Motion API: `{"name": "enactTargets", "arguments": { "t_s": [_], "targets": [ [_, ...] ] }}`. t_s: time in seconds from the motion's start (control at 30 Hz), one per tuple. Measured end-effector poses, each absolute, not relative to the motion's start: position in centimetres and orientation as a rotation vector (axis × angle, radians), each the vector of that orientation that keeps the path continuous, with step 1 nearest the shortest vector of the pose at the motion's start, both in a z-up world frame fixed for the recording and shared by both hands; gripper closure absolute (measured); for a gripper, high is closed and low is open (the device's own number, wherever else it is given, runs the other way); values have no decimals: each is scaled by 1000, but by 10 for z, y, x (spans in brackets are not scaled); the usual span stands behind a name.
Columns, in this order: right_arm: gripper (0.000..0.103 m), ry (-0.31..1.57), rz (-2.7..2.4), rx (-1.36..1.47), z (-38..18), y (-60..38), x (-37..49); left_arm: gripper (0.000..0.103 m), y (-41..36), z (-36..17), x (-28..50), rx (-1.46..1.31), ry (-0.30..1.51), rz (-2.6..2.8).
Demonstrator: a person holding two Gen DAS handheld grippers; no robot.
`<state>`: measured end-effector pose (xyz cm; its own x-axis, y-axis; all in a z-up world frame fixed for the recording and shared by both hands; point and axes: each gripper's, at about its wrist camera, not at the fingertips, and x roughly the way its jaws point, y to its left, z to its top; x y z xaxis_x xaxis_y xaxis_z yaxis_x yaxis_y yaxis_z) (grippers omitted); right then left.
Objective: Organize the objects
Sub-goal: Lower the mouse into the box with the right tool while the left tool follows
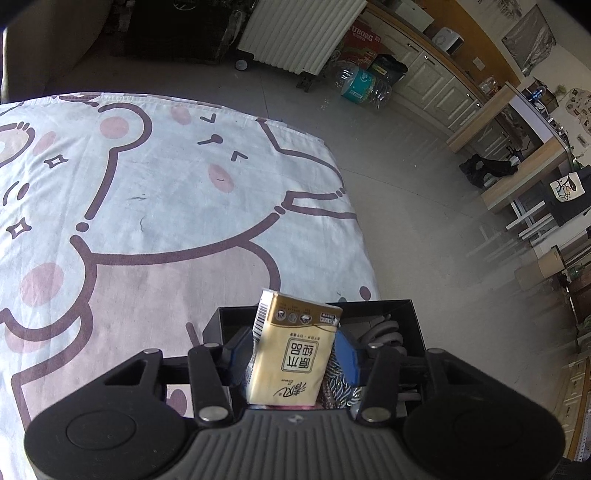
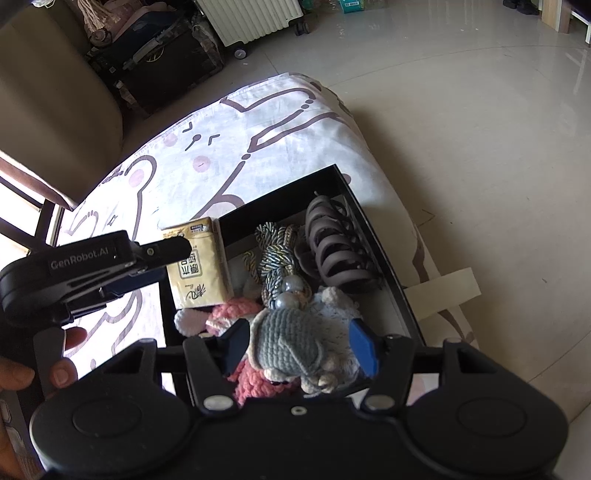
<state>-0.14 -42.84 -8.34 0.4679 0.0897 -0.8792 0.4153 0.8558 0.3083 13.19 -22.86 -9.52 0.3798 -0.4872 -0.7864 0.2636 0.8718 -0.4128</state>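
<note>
A black box [image 2: 369, 229] lies on a cartoon-print sheet [image 2: 207, 177]. My left gripper [image 1: 293, 354] is shut on a yellow tissue pack [image 1: 295, 354], which stands upright over the box's [image 1: 406, 306] left end. From the right wrist view the left gripper [image 2: 173, 254] reaches in from the left onto that tissue pack [image 2: 197, 269]. My right gripper [image 2: 300, 345] is shut on a grey crocheted toy [image 2: 288, 339] above the near end of the box. Inside lie a brown hair claw [image 2: 336, 251], a twisted cord with pearls [image 2: 275, 254] and a pink crocheted toy [image 2: 229, 314].
The sheet [image 1: 166, 192] covers a padded surface that drops off to a tiled floor [image 2: 480, 129] on the right. A white radiator on wheels [image 2: 255, 18] and dark bags stand beyond. A beige chair [image 2: 55, 110] is at the left. A person's fingers [image 2: 66, 354] grip the left handle.
</note>
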Motion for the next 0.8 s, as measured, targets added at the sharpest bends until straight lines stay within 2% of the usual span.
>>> {"name": "enactTargets", "arguments": {
  "t_s": [0.2, 0.23, 0.3, 0.33, 0.43, 0.47, 0.5, 0.67, 0.8],
  "targets": [
    [42, 1075, -204, 528, -82, -428, -1, 50, -237, -101, 135, -185, 1110, -500],
    [42, 1074, -203, 528, -82, -428, -1, 48, -240, -102, 134, -169, 1115, -499],
    [42, 1075, -203, 530, -82, -428, 0, 35, -243, -102, 133, -157, 1116, -496],
    [42, 1075, -204, 530, -82, -428, 0, 35, -244, -102, 133, -156, 1111, -492],
    [42, 1074, -203, 530, -82, -427, 1, 36, -252, -105, 133, -109, 1106, -479],
    [42, 1075, -202, 528, -82, -427, 1, 40, -255, -106, 133, -87, 1108, -472],
    [42, 1075, -202, 527, -82, -426, 1, 49, -257, -107, 133, -68, 1109, -464],
    [42, 1073, -204, 527, -81, -427, 1, 52, -263, -103, 129, 7, 1043, -453],
    [42, 1072, -205, 532, -82, -429, 0, 52, -273, -96, 120, 201, 931, -495]
  ]
}}
